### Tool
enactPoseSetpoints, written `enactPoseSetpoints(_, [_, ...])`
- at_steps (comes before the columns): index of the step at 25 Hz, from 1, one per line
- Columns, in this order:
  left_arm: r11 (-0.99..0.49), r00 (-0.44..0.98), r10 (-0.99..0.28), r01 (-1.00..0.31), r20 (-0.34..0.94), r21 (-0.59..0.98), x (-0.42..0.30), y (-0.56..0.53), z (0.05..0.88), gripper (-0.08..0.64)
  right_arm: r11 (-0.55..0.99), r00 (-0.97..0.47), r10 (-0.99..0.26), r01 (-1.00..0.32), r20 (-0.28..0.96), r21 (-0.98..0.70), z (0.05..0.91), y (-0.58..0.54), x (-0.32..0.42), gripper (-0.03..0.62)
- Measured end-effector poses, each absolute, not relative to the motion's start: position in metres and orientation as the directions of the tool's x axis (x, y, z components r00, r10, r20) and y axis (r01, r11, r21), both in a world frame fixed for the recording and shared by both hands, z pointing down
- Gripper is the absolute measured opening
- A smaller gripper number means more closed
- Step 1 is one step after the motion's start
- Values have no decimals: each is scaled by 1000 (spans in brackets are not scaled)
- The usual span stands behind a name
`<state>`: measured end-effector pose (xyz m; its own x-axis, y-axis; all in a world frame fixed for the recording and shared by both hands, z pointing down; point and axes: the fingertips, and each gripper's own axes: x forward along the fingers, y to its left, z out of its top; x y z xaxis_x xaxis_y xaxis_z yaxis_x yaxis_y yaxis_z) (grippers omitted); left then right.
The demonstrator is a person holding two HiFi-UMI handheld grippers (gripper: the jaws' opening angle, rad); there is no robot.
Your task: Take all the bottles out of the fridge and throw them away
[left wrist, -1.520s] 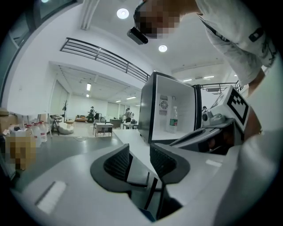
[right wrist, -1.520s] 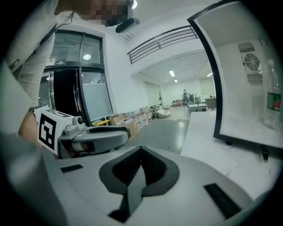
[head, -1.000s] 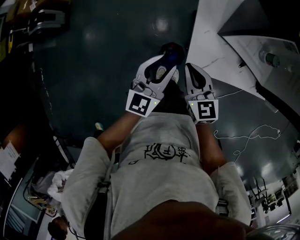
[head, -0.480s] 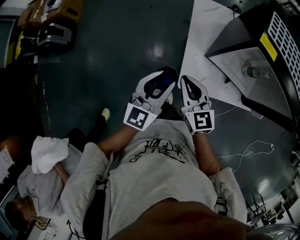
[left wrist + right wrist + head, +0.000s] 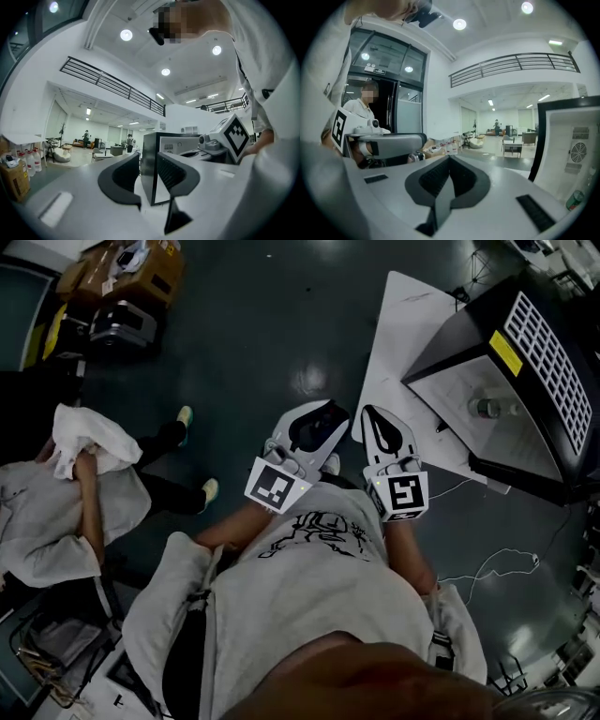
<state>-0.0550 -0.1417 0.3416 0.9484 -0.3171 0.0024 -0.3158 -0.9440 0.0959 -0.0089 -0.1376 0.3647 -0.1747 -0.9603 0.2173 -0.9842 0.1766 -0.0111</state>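
Our left gripper's [image 5: 148, 174] jaws stand apart with nothing between them and have just been closing; our right gripper's [image 5: 449, 176] jaws are together, empty. 1 bottle [image 5: 486, 408] sits in the open fridge [image 5: 534, 343], well apart, ahead-right of both

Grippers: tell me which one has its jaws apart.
The left gripper: its jaws stand apart with nothing between them, though they have just been closing a little. The right gripper has its jaws pressed together.
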Motion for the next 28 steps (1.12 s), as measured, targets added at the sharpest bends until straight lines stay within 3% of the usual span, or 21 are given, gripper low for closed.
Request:
enactPoseSetpoints(14, [-958, 962, -273, -270, -15, 97, -75, -140, 322, 75, 149, -147, -970, -989, 193, -6, 340, -143, -29, 9])
enactPoseSetpoints(28, [-974, 979, -202, -198, -24, 107, -45, -115, 314, 40, 81, -77, -980, -997, 181, 12, 327, -114, 1, 9])
